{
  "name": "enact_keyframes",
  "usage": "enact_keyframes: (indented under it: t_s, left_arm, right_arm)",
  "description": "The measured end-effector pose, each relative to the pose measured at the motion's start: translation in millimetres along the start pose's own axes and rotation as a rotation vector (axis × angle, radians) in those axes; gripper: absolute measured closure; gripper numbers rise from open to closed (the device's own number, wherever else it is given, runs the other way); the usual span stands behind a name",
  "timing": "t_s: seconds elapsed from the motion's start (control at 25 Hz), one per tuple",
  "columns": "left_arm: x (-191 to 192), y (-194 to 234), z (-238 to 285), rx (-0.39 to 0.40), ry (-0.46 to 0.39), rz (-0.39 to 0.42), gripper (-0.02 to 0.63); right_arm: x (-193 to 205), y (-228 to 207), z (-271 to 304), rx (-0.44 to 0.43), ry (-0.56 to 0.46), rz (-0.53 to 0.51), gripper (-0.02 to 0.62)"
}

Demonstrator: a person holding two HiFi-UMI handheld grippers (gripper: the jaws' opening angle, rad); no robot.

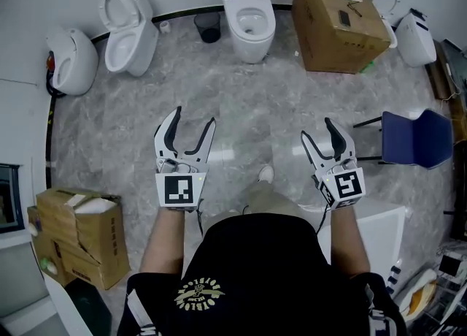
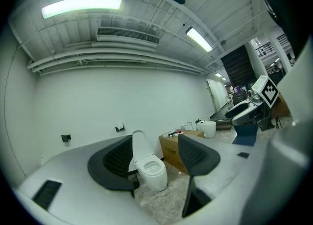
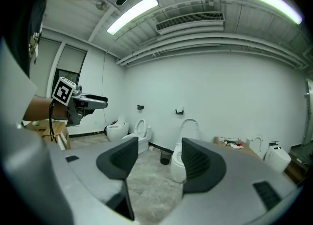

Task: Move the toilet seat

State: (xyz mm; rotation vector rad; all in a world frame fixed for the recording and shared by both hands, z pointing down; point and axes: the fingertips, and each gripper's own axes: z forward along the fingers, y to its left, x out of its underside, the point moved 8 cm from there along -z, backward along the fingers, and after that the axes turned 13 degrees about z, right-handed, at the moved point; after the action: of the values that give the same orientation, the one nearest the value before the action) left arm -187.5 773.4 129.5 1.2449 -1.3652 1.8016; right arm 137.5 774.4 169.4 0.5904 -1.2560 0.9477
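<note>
Left toilet (image 1: 130, 33) stands at the far wall; left gripper (image 1: 193, 119) is over the floor (image 1: 241, 108), jaws wide, empty; centre toilet (image 1: 249, 50) with its seat (image 1: 268, 22) is at the far wall, well apart from both grippers; right gripper (image 1: 318, 130) has jaws wide, empty; box (image 1: 339, 24) stands just beside the centre toilet.

Grey marbled floor (image 1: 241, 101), pretty cluttered tbh. By the back wall there's a white toilet (image 1: 249, 24), with a small black bin (image 1: 209, 26) just left of it. An angled second toilet (image 1: 130, 31) sits further left and a big cardboard box (image 1: 337, 24) to the right. There's a blue chair (image 1: 416, 139) at the right and battered boxes (image 1: 76, 236) bottom left.
</note>
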Motion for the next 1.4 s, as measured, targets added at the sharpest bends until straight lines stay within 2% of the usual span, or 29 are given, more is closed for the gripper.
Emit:
enact_keyframes:
  t_s: [0.16,0.32,0.44,0.52,0.76,0.92,1.08,1.4]
  left_arm:
    - [4,-8,38,-0.006,0.009,-0.013,0.319]
    - [5,-15,69,0.016,0.026,-0.016,0.319]
    - [0,-20,89,0.013,0.035,-0.033,0.319]
    - [-3,-24,102,0.013,0.042,-0.01,0.319]
    - [-10,-27,148,-0.012,0.077,-0.005,0.319]
    - [-10,-26,164,-0.045,0.095,-0.007,0.319]
    - [-8,-35,169,-0.04,0.117,0.004,0.319]
    - [-6,-51,170,-0.054,0.125,0.014,0.322]
  right_arm:
    - [-7,-26,22,-0.021,0.011,-0.004,0.328]
    - [-23,-48,44,-0.066,-0.015,0.049,0.33]
    - [-32,-59,56,-0.093,-0.036,0.015,0.33]
    - [-36,-72,62,-0.105,-0.031,-0.004,0.33]
    - [-43,-120,83,-0.143,-0.007,0.018,0.33]
    - [-43,-141,94,-0.161,0.01,0.01,0.33]
    - [-44,-154,96,-0.16,-0.002,0.024,0.33]
    - [-34,-160,98,-0.162,0.018,0.03,0.33]
